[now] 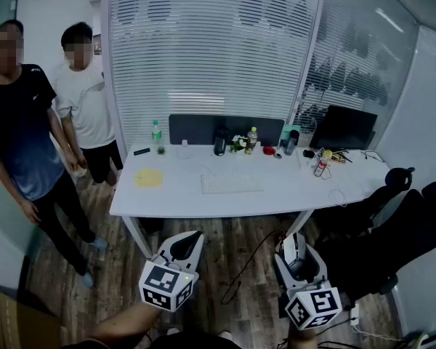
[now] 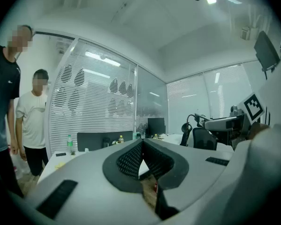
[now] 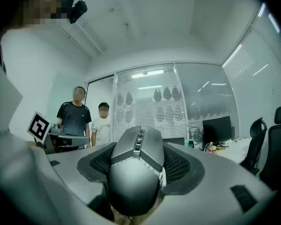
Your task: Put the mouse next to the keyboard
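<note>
Right gripper (image 1: 293, 247) fingers clamp mouse (image 3: 136, 172) by sides for carrying (well short of worktop (image 1: 291, 191)). Left gripper (image 1: 191, 240) fingers closed, empty, idle. Keyboard (image 1: 231, 182) mid-worktop, bare space beside it for placing.

A white desk (image 1: 167, 195) stands far on a wood-plank floor (image 1: 120, 267); behind it a striped glass wall (image 1: 211, 49); black office chairs (image 1: 396, 231) sit right; two people (image 1: 25, 137) stand left.

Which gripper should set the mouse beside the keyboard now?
Right. The right gripper already has its fingers closed on the mouse, so it likely only needs carrying to the desk ahead. The left gripper has its fingers together and empty. Bare desk lies right of the keyboard.
</note>
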Available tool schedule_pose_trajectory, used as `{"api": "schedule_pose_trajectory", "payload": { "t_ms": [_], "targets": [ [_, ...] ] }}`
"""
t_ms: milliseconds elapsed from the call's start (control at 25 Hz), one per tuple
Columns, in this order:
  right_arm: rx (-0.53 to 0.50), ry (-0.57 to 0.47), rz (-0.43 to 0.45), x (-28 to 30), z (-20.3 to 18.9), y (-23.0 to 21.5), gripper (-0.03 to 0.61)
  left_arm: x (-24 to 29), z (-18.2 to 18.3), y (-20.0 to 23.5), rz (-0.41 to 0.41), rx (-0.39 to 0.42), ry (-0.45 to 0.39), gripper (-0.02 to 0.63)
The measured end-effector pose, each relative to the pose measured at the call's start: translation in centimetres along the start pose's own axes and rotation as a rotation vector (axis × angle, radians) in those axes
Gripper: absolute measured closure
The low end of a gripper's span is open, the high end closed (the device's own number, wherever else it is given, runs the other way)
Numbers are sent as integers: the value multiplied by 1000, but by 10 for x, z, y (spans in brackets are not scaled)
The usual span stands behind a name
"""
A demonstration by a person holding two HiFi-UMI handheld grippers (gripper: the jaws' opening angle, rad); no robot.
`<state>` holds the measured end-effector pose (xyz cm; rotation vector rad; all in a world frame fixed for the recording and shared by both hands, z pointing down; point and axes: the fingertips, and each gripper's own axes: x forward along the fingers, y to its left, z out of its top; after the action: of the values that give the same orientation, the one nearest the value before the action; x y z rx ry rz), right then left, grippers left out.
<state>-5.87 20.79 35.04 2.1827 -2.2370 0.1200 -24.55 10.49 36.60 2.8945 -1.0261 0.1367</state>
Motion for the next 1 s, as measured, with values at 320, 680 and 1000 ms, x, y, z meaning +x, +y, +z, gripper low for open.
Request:
{"api": "schedule_pose_trajectory", "payload": {
  "t_ms": [320,680,1000],
  "targets": [
    [26,-5,13,-5,-1,-8,273,3,-2,-7,10,9,3,584],
    [58,-26,31,-8,3,-14,272,5,-3,-14,14,2,4,584],
    [43,-33,49,-15,8,-39,272,25,1,-38,2,-12,2,584]
  ]
}}
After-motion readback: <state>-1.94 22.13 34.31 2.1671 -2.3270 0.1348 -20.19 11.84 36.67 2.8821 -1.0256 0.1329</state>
